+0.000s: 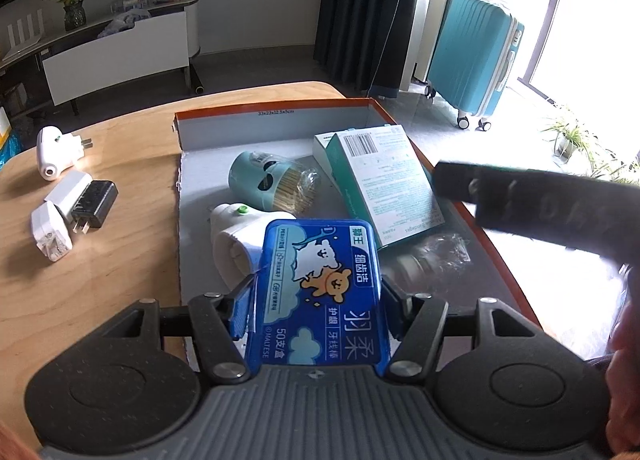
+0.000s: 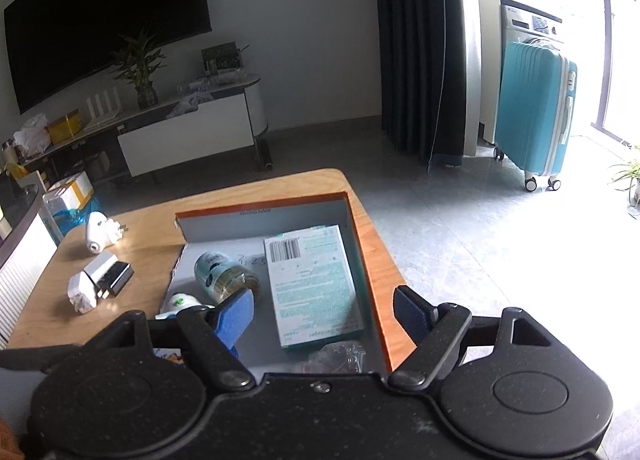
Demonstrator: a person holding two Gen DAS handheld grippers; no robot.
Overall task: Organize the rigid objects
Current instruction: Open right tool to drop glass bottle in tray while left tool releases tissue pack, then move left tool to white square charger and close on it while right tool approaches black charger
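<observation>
Your left gripper (image 1: 318,292) clamps the blue floss box (image 1: 320,300) above the near end of the orange-rimmed box (image 1: 276,105), whose floor holds a teal jar (image 1: 264,179), a white plug (image 1: 234,236) and a green carton (image 1: 380,183); your right gripper (image 2: 326,314) hovers over that box, jaws wide and empty, while the chargers (image 1: 74,207) lie left of it on the table (image 1: 112,268)

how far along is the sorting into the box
Done: a bandage box, toothpick jar and white plug-in device lie in the orange-edged box. In hand: left gripper holds a blue floss-pick box. Left: chargers on the table.
</observation>
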